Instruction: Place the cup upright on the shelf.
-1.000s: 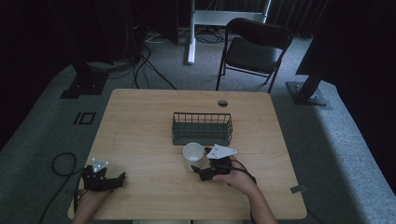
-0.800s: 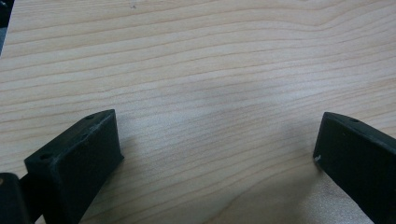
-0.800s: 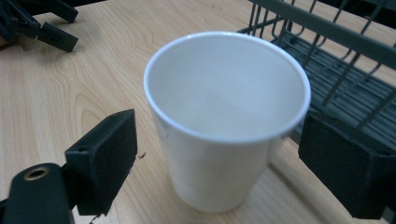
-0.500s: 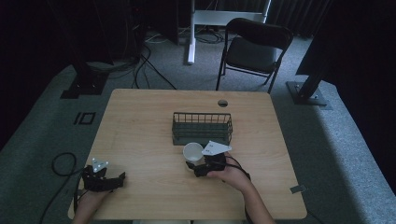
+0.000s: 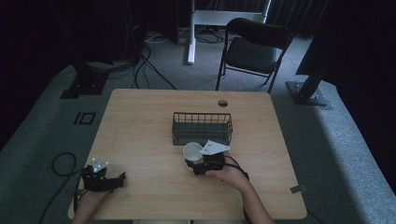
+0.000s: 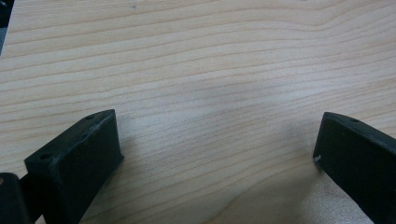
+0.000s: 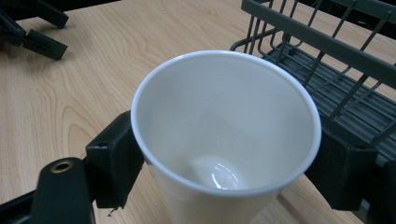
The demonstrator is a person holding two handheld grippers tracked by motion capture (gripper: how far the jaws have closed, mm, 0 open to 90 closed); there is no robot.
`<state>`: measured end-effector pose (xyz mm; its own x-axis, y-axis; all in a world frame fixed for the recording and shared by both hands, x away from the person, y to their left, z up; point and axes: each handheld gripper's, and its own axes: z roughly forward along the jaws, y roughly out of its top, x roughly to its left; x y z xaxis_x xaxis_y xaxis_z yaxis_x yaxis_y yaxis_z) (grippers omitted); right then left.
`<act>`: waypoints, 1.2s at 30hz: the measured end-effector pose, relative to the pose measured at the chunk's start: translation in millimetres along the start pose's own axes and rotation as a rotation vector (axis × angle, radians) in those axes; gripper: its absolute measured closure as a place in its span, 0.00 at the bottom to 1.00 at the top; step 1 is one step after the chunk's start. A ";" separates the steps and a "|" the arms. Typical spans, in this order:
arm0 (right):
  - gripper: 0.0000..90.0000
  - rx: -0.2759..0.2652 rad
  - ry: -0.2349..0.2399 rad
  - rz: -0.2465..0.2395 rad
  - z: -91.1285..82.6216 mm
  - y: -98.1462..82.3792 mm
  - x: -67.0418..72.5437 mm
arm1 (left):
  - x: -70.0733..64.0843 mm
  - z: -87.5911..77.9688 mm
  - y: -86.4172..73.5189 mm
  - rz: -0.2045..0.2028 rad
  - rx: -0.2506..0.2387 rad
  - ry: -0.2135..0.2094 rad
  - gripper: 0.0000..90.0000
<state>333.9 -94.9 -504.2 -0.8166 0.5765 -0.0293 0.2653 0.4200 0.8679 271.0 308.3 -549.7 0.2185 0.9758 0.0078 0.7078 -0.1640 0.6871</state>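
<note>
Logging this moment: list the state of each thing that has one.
White cup: upright, empty, held between the jaws.
Wire basket: upright, empty, just beyond the cup.
Right gripper: shut on the cup.
Left gripper: open, nothing between its jaws.
Chair: unoccupied.

Right tool [image 5: 195, 163] carried cup [image 5: 192, 150] leftward, beside basket [image 5: 202, 128].

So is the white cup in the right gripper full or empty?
Empty: the right gripper view looks into the white cup and shows its bare white bottom.
</note>
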 end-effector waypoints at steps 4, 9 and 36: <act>0.23 -0.012 0.002 0.018 -0.4 2.5 -0.2 | 0.0 0.0 0.0 0.000 0.000 0.000 0.01; 0.23 -0.032 0.006 0.022 -4.7 11.3 -2.2 | 0.0 0.0 0.0 0.000 0.000 0.000 0.01; 0.23 -0.146 -0.048 0.037 -35.1 79.7 -19.9 | 0.0 0.0 0.0 0.001 0.000 0.000 0.01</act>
<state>353.3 -97.6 -417.0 -0.7816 0.6236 -0.0166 0.2144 0.2935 0.9316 271.0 308.3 -549.7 0.2187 0.9757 0.0084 0.7075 -0.1645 0.6873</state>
